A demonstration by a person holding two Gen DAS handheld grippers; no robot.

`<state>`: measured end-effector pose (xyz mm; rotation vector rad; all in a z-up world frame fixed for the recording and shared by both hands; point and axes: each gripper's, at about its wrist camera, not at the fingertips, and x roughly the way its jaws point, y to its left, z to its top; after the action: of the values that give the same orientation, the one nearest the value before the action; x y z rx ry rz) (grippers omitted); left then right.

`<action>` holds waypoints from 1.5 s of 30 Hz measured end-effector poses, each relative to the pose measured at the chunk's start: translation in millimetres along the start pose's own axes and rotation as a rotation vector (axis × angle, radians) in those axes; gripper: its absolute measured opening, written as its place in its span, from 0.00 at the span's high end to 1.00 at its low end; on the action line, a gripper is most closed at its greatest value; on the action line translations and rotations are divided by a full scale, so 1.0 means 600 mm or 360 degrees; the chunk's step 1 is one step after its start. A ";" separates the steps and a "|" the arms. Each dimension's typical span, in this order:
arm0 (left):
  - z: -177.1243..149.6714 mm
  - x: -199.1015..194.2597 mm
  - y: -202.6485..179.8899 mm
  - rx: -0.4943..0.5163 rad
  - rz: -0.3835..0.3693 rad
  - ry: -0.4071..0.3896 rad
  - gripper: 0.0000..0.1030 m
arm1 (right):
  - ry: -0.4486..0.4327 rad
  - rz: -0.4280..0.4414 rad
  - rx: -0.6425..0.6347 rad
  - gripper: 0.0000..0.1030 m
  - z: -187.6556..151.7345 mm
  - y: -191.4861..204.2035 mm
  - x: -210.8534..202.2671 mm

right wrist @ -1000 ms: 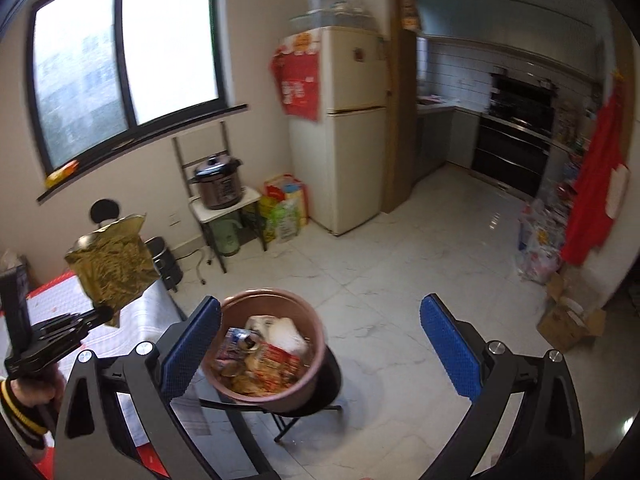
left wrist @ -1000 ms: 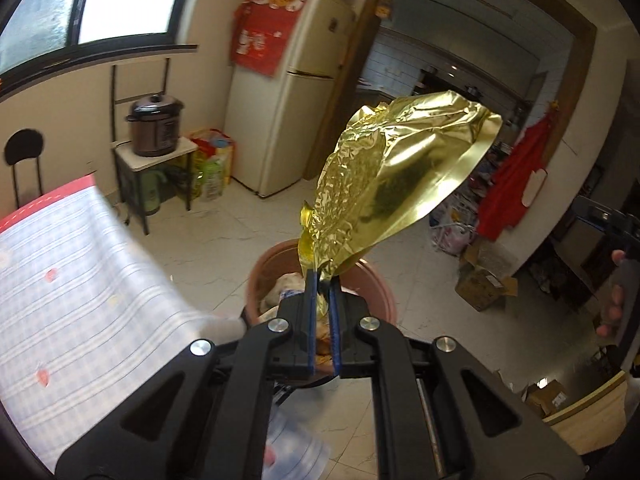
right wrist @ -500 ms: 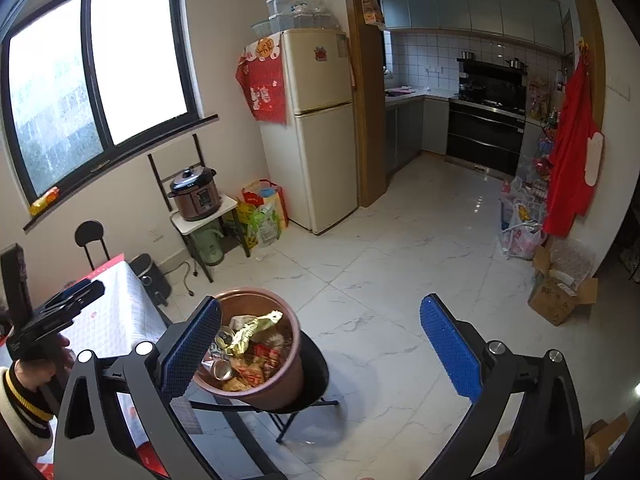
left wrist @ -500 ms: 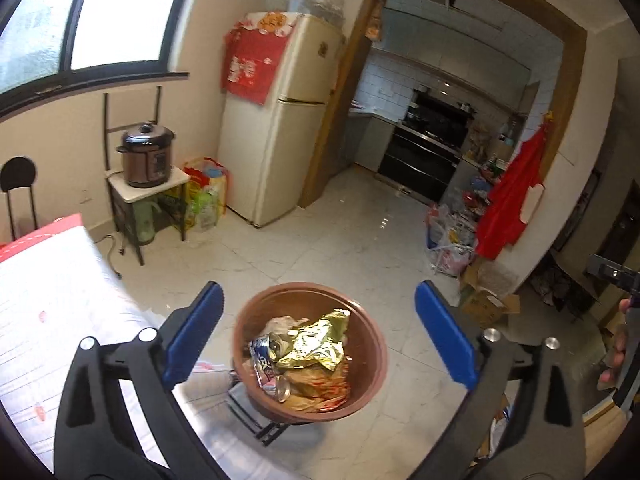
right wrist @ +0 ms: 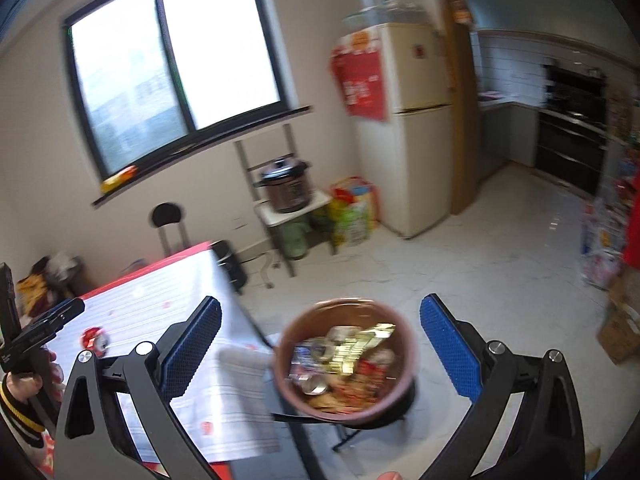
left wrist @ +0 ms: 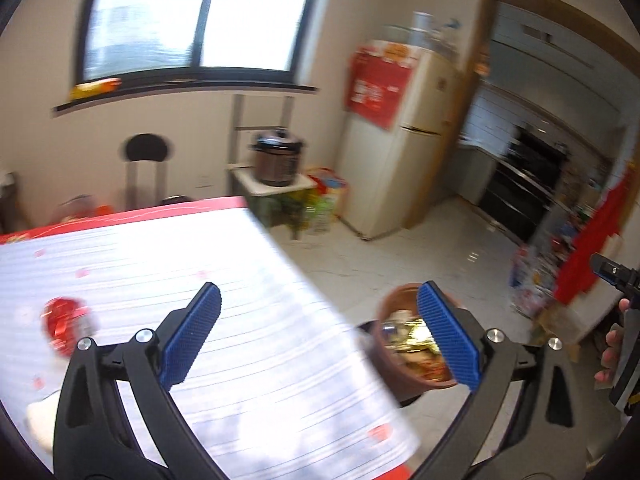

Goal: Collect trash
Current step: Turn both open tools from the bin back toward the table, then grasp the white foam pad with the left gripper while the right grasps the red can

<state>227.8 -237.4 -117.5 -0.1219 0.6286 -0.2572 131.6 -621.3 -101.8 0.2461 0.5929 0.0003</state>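
Red crumpled foil wrapper (left wrist: 64, 326) at nine o'clock on the striped desk (left wrist: 248, 344) looks light, crushable; left hand-held gripper (left wrist: 318, 334) released, empty, should pinch its edge.

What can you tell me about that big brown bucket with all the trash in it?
The brown bucket is round and looks like plastic, with a wide open top. It stands upright on a low black stool on the pale tiled floor, just past the corner of the striped tablecloth. It is nearly full: a shiny gold wrapper lies on top, with a dented can and red snack packets around it. Neither gripper touches it.
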 end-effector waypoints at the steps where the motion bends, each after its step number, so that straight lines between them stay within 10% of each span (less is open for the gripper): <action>1: -0.005 -0.020 0.025 -0.0025 0.0056 -0.0006 0.06 | 0.0014 0.0043 -0.0009 0.05 0.001 0.016 0.010; 11: -0.100 -0.224 0.279 -0.0399 0.0573 -0.0042 0.06 | 0.0232 0.0506 -0.0246 0.05 -0.011 0.275 0.122; 20: -0.219 -0.334 0.487 -0.0706 0.0724 0.0044 0.06 | 0.0429 0.0669 -0.0408 0.05 -0.078 0.523 0.155; 34: -0.347 -0.251 0.592 -0.0683 0.0393 0.0367 0.18 | 0.0692 0.0523 -0.0501 0.05 -0.201 0.720 0.191; 45: -0.311 -0.116 0.623 -0.0125 0.0011 0.0594 0.17 | 0.0754 0.0347 -0.0411 0.05 -0.247 0.736 0.195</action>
<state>137.5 134.6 -299.1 -0.1488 1.0102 -0.2504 177.9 -150.2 -183.4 0.0555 1.0253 0.3523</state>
